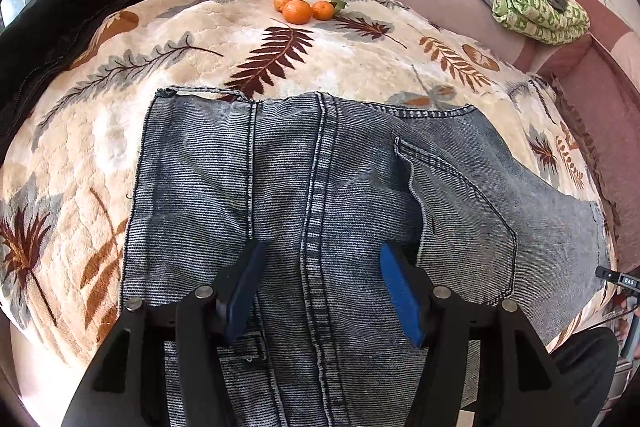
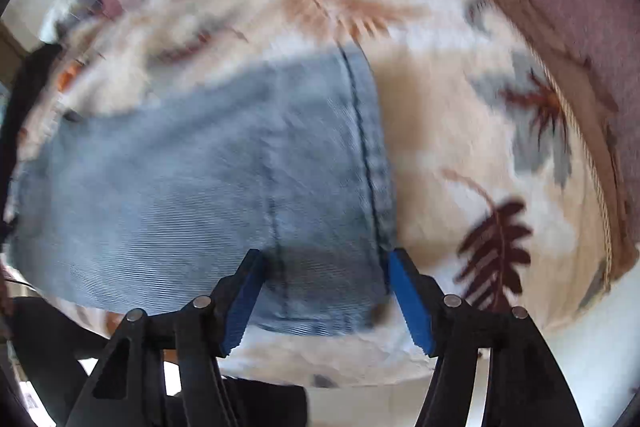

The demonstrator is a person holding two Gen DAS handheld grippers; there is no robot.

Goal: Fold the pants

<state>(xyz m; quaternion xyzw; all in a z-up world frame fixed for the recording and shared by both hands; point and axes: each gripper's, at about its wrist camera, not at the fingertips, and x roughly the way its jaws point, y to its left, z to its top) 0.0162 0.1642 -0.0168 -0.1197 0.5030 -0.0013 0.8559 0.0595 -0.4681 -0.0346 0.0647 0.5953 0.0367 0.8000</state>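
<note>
Bed: leaf-print blanket covers it, three oranges at upper centre.
Pants: blue jeans lie folded, mid-frame.
Left gripper: fingers spread above the denim.
Right gripper: fingers spread at the jeans' edge; view blurred.

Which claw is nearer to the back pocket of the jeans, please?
Left. The left claw hangs open over the jeans, the back pocket just beside its fingertip. The right claw is open over a plain edge; no pocket shows there.
</note>
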